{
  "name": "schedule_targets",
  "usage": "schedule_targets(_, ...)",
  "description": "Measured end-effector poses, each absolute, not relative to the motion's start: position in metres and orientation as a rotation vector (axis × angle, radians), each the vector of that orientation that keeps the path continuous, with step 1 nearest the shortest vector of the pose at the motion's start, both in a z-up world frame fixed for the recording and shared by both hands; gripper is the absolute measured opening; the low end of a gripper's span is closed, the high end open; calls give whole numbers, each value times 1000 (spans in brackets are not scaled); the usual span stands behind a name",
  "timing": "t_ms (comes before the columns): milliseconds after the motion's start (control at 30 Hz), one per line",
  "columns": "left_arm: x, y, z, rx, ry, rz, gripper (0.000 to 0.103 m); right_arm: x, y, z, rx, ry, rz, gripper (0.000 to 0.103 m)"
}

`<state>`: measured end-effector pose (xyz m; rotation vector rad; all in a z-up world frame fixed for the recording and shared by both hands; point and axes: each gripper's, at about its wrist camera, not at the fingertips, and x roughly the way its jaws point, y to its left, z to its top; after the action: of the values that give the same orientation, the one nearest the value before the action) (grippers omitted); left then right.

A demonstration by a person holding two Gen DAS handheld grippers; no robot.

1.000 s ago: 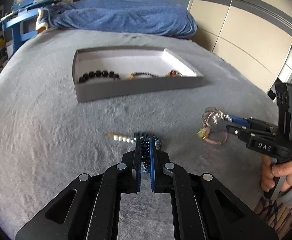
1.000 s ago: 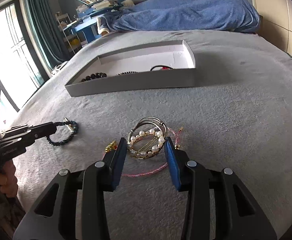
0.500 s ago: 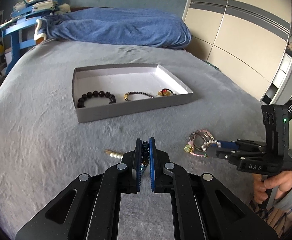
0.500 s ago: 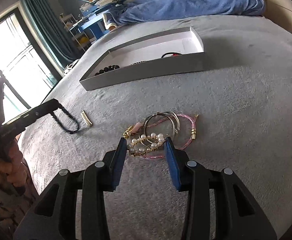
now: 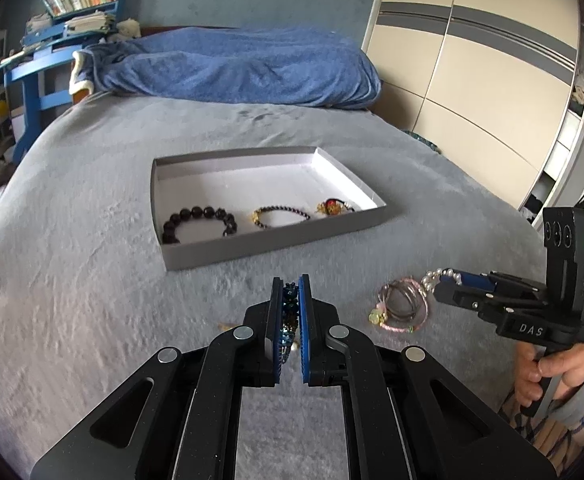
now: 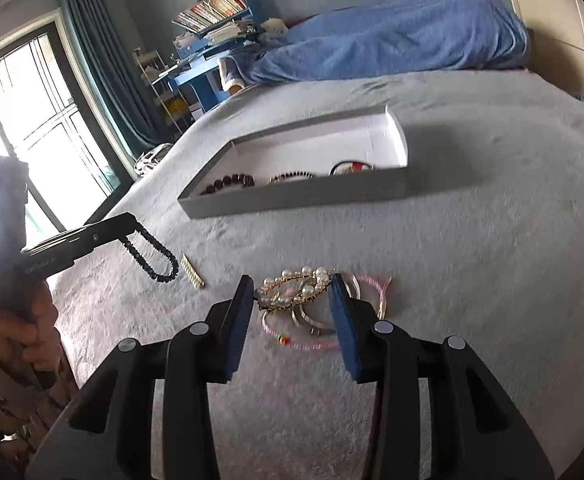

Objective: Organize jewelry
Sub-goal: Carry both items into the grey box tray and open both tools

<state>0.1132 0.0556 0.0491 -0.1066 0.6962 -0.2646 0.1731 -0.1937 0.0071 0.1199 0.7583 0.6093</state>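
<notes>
My left gripper (image 5: 291, 286) is shut on a dark blue bead bracelet (image 5: 288, 308) and holds it above the grey bedspread; from the right wrist view the bracelet (image 6: 154, 258) hangs from it. My right gripper (image 6: 292, 288) is shut on a gold pearl hair clip (image 6: 294, 288), lifted off the bed; it also shows in the left wrist view (image 5: 438, 278). Below it lie silver bangles (image 6: 312, 316) and a pink cord bracelet (image 6: 304, 342). A small pearl bar clip (image 6: 193, 271) lies on the bed. The grey tray (image 5: 276, 242) holds three bracelets.
A blue blanket (image 5: 232, 66) is heaped at the far end of the bed. A wardrobe (image 5: 480, 76) stands to the right. A blue desk (image 5: 40, 76) with books and a window (image 6: 32, 120) with curtains are to the left.
Both grippers have risen off the bed. The left one has lifted the blue bead bracelet, the right one has lifted the pearl hair clip off the bangles.
</notes>
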Motion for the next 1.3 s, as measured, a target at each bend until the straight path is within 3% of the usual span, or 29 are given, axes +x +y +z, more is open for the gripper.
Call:
schedule_targets(600,204,52,94,-43,625,-269,8,279,-165,31,5,724,593,39)
schedule_targets(900,283,72,78,-54,683,-221,8,367,-122,14,-21,798,595,39)
schedule_targets(1300,360,86,54,-45,757,-182,8,421,-85,-21,-120,930,557,39)
